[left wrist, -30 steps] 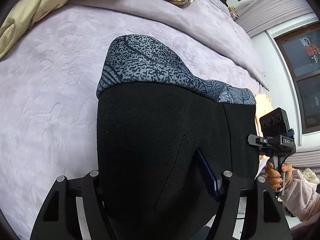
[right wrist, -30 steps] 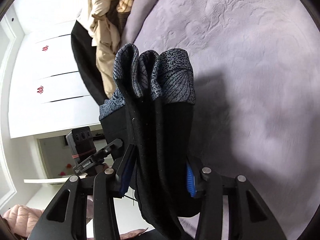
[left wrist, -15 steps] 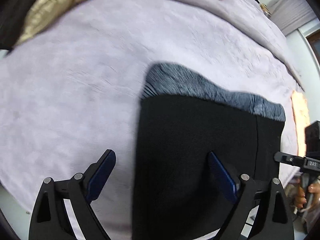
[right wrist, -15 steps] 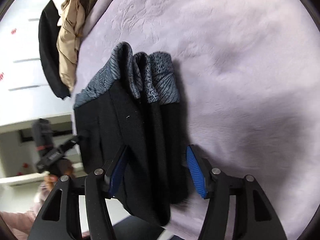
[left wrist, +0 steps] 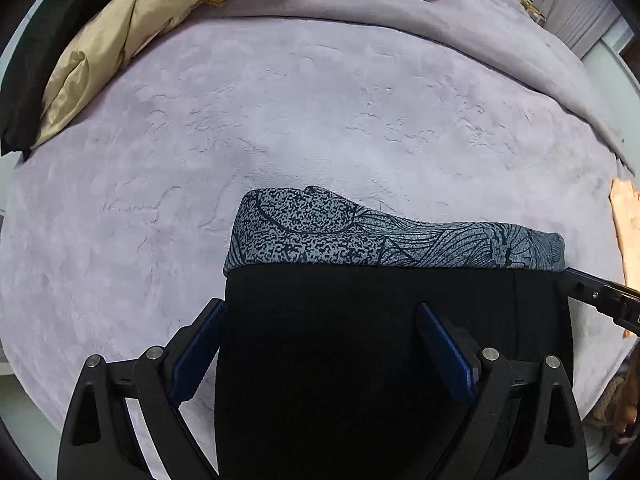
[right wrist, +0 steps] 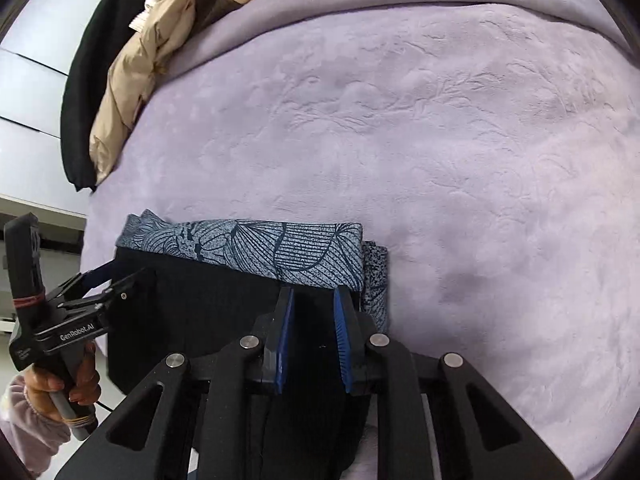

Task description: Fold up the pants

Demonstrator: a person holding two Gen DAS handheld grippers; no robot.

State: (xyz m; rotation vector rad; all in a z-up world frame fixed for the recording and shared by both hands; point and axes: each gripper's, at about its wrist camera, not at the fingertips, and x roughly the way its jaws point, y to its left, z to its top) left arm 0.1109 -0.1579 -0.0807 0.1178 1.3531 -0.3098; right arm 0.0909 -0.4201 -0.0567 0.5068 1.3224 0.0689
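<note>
Black pants [left wrist: 360,360] with a blue-grey patterned waistband [left wrist: 380,240] lie folded flat on the lavender blanket [left wrist: 320,100]. My left gripper [left wrist: 320,312] is open and points down over the fold's left part, one blue pad off the left edge and the other resting over the black cloth. My right gripper [right wrist: 314,300] hovers over the right end of the pants [right wrist: 240,248], its jaws closing to a narrow gap. Black cloth shows below the gap; no pinch is visible. The left gripper [right wrist: 116,276] shows at the far end, held by a hand [right wrist: 52,388].
A beige jacket [left wrist: 120,40] and dark clothes [right wrist: 88,80] are piled at the blanket's far left corner. A peach-coloured cloth [left wrist: 626,232] lies at the right edge. The bed's near edge runs just below the pants. Bare blanket [right wrist: 440,140] spreads beyond the waistband.
Both grippers let go of the pants, which went from hanging to lying flat on the blanket. The left jaws spread wide. The right gripper rolled, rose a little, and its jaws narrowed.
</note>
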